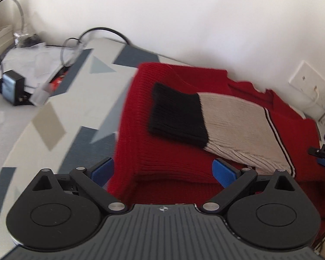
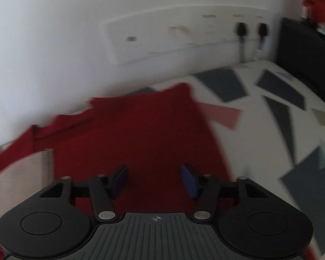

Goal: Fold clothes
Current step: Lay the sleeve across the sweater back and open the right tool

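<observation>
1. I see the red sweater (image 1: 173, 130) lying on the patterned sheet (image 1: 60, 117), its far edge near the white wall (image 1: 184, 10).
2. Beige sleeve (image 1: 234, 125) with black cuff (image 1: 175, 117) is folded across the sweater's body, cuff towards the sweater's left edge.
3. Left gripper (image 1: 163, 172): blue pads apart, hovering over the sweater's near edge, nothing clamped.
4. Right gripper (image 2: 155, 181): jaws partly apart over the sweater's red body, nothing between the pads (frame is blurred).
5. Off the sweater's left side: black charger (image 1: 12, 90) and cables (image 1: 8, 15) beyond the sheet edge.
6. Wall sockets (image 2: 249, 30) sit on the wall behind the sweater's right side, two black plugs in.
</observation>
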`<control>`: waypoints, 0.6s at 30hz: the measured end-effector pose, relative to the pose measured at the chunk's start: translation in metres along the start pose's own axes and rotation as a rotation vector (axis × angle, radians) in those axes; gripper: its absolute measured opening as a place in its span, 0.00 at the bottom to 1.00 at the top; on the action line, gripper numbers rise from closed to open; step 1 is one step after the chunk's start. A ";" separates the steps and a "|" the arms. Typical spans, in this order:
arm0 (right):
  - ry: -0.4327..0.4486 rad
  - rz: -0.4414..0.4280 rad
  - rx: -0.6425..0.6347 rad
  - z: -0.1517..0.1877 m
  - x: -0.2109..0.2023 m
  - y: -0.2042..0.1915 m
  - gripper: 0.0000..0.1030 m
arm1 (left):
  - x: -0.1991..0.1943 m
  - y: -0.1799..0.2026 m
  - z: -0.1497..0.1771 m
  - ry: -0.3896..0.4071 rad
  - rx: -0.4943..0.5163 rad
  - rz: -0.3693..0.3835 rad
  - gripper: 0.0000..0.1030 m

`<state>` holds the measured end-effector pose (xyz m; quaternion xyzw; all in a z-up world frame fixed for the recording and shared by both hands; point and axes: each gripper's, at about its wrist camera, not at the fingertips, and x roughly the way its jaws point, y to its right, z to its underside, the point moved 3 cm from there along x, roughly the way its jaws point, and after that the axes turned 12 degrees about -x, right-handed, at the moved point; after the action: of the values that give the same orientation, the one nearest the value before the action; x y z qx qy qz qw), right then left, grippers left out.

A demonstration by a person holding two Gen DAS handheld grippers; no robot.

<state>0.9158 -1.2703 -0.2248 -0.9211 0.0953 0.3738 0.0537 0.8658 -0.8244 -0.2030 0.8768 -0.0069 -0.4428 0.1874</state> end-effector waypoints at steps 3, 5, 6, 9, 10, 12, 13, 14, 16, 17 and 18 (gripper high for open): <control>-0.043 0.121 -0.001 0.008 0.018 0.033 0.68 | 0.011 0.015 0.008 -0.020 0.042 -0.023 0.97; -0.052 0.089 0.060 0.012 0.026 0.049 0.73 | 0.016 0.023 0.012 -0.008 0.086 -0.067 0.97; -0.051 0.063 0.082 0.013 0.028 0.053 0.70 | 0.017 0.026 0.014 -0.003 0.106 -0.083 0.97; -0.038 0.045 0.046 0.011 0.027 0.047 0.63 | 0.018 0.027 0.016 -0.002 0.126 -0.109 0.97; -0.032 0.037 0.047 0.011 0.026 0.046 0.62 | 0.015 0.027 0.016 -0.002 0.122 -0.114 0.97; -0.020 0.022 0.047 0.010 0.025 0.042 0.61 | 0.011 0.026 0.016 -0.001 0.115 -0.124 0.97; -0.013 -0.002 0.089 0.008 0.023 0.046 0.61 | 0.006 0.025 0.016 0.006 0.108 -0.129 0.97; 0.002 -0.023 0.114 0.007 0.019 0.047 0.61 | -0.001 0.024 0.016 0.017 0.104 -0.136 0.97; 0.033 -0.066 0.165 0.004 0.012 0.050 0.64 | -0.014 0.020 0.018 0.046 0.107 -0.162 0.97; 0.051 -0.073 0.167 0.003 0.008 0.051 0.68 | -0.022 0.018 0.019 0.061 0.111 -0.178 0.97; 0.066 -0.080 0.160 0.002 0.005 0.050 0.70 | -0.029 0.015 0.021 0.077 0.113 -0.193 0.97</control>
<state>0.9068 -1.3191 -0.2312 -0.9287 0.0897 0.3318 0.1390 0.8343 -0.8402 -0.1869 0.8988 0.0597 -0.4239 0.0943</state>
